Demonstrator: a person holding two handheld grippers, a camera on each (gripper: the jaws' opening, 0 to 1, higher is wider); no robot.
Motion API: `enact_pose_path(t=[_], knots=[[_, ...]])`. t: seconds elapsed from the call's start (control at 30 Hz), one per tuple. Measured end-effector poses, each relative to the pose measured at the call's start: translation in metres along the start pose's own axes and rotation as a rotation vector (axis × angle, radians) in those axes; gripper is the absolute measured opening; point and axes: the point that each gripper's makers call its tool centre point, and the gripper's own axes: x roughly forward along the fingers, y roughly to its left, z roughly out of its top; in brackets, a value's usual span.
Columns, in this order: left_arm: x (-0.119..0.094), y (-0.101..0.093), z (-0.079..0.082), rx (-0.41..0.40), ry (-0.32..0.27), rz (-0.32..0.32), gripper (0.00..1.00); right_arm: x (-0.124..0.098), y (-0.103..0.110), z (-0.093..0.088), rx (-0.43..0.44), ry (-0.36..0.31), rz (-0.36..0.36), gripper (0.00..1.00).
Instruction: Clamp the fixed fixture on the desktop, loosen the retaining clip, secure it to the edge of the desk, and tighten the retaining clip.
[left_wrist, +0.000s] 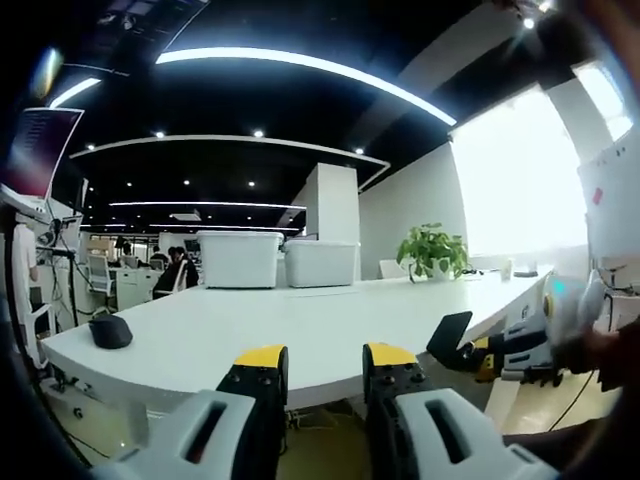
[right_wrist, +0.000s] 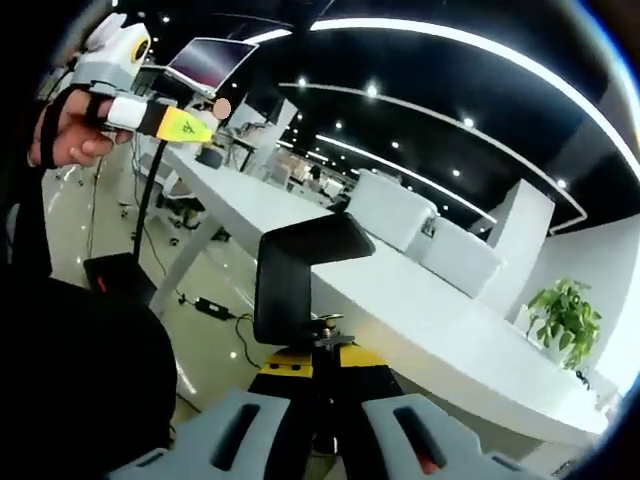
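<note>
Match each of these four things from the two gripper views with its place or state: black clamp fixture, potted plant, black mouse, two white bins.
Things:
1. black clamp fixture
2. potted plant
3. black mouse
4. white bins

Places or states:
A. side by side at the desk's far side
B. gripped in the right gripper, off the desk edge
C. green, on the desk beside the bright window
D. near the desk's rounded end

Pairs: 1-B, 2-C, 3-D, 4-A

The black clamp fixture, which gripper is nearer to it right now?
Right. The right gripper is shut on the black clamp fixture, holding it beside the white desk. The left gripper hangs open and apart from it, near the desk edge.
</note>
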Motion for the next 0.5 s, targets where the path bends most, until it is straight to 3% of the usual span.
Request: enact_pose_path(t=[0.23, 0.5], knots=[[0.002, -0.01, -0.001, -0.018, -0.001, -0.033, 0.3, -0.002, -0.002, 0.0, 0.01, 0.0, -0.006, 0.03], [0.004, -0.021, -0.002, -0.026, 0.001, -0.061, 0.3, -0.002, -0.008, -0.009, 0.102, 0.003, -0.005, 0.03]])
